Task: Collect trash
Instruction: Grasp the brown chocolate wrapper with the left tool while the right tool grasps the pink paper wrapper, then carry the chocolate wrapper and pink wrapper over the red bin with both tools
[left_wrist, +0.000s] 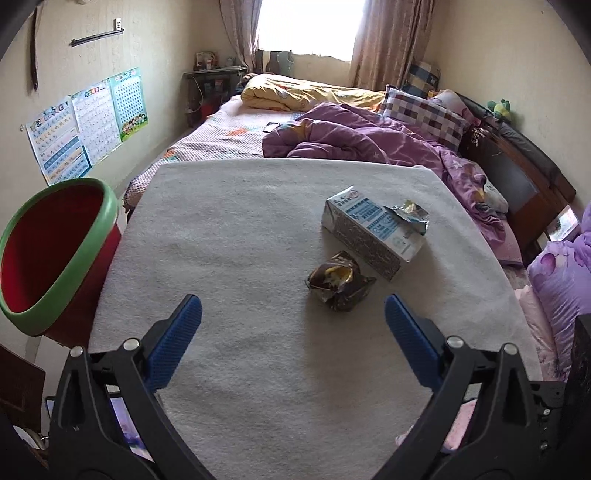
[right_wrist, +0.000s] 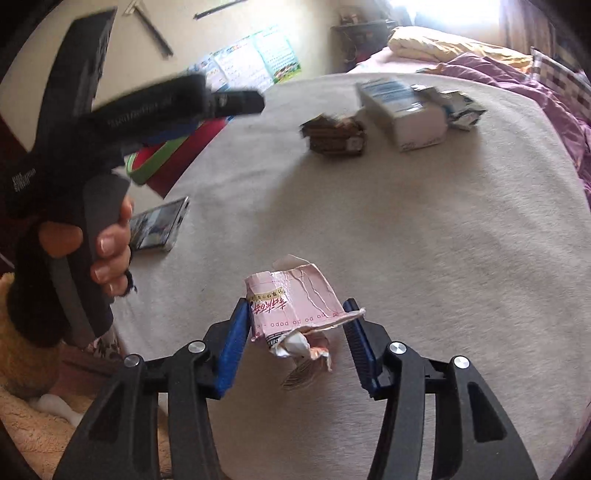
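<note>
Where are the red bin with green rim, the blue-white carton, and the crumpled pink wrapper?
Red bin with green rim (left_wrist: 79, 242): left wrist view, on the rim.
Blue-white carton (left_wrist: 373, 221): left wrist view, top face.
Crumpled pink wrapper (right_wrist: 295, 299): right wrist view, flat printed face.

Red bin (left_wrist: 51, 254) rimmed green; blue-and-white milk carton (left_wrist: 373, 232), brown-and-yellow wrapper (left_wrist: 340, 282) beside it; pink carton (right_wrist: 295, 302) with red lettering; blue finger pads (left_wrist: 173, 341); purple duvet (left_wrist: 354, 138); checked pillow (left_wrist: 424, 112).

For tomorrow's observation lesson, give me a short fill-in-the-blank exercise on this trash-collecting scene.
1. The right gripper closes around a crumpled ____ wrapper.
2. The left gripper is ____ and holds nothing.
3. The red bin has a ____ rim.
4. The milk carton lies on its ____.

Answers: pink; open; green; side
</note>
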